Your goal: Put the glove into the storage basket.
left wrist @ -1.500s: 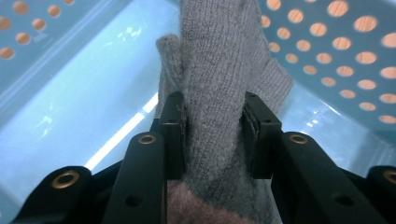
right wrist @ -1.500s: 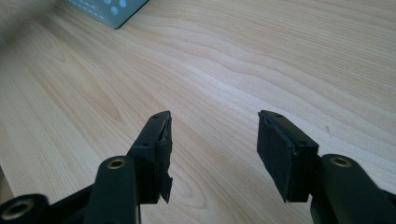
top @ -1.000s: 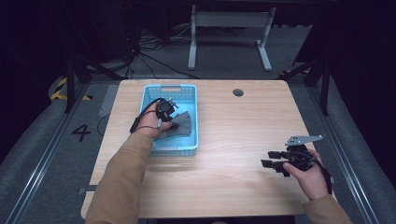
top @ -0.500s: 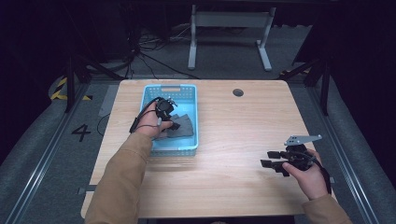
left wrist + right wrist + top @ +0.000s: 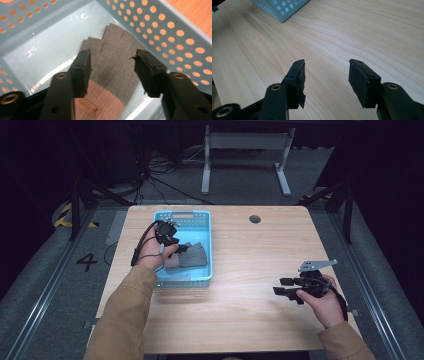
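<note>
Glove [image 5: 113,62] laid flat in blue basket [image 5: 204,240], fingers pointed away from left gripper [image 5: 112,72] | jaws just narrowed, nothing pinched | right gripper [image 5: 325,82] held wide, nothing between.

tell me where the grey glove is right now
The grey glove lies flat on the floor of the blue basket at the table's left in the high view, beneath the left gripper.
</note>
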Action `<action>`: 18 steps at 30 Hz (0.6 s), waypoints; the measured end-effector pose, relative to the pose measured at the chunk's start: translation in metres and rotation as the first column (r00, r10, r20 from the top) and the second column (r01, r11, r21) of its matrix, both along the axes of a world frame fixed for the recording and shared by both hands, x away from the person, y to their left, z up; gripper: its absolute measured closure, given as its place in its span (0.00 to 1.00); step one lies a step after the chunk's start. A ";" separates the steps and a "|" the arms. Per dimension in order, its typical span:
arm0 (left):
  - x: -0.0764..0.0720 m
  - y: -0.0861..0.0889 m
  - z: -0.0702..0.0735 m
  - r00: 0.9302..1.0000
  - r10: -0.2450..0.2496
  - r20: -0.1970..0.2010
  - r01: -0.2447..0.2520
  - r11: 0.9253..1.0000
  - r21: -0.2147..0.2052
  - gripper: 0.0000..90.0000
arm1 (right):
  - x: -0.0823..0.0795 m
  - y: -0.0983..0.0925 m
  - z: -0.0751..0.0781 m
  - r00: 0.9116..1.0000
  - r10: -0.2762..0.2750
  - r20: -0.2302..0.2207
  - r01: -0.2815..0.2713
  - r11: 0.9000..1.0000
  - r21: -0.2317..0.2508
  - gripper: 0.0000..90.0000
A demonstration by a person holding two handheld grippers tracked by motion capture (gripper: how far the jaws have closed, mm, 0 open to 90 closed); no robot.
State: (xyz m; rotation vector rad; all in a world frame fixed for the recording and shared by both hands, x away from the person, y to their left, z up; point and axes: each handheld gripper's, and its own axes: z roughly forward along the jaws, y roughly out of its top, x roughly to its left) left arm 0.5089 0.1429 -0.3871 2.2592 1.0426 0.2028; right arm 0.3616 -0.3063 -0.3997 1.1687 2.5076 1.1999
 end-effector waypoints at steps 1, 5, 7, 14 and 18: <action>-0.001 0.002 -0.002 1.000 0.021 -0.015 -0.021 1.000 0.017 0.68 | 0.001 0.002 0.001 1.000 0.006 0.002 -0.006 1.000 0.002 0.53; -0.002 0.009 -0.015 0.995 0.029 -0.096 -0.026 0.999 0.035 0.84 | 0.006 0.010 0.001 1.000 0.026 0.002 -0.026 1.000 0.001 0.53; -0.003 0.009 -0.018 0.991 0.030 -0.129 -0.023 0.998 0.057 0.89 | 0.007 0.012 0.001 0.999 0.034 0.002 -0.034 0.999 -0.003 0.53; 0.000 0.010 -0.023 0.985 0.068 -0.159 -0.045 0.989 0.144 0.91 | 0.007 0.011 0.000 0.999 0.034 0.002 -0.034 0.999 -0.003 0.53; 0.003 0.007 -0.023 0.985 0.084 -0.148 -0.056 0.982 0.181 0.92 | 0.006 0.010 0.000 1.000 0.027 0.003 -0.027 1.000 0.001 0.53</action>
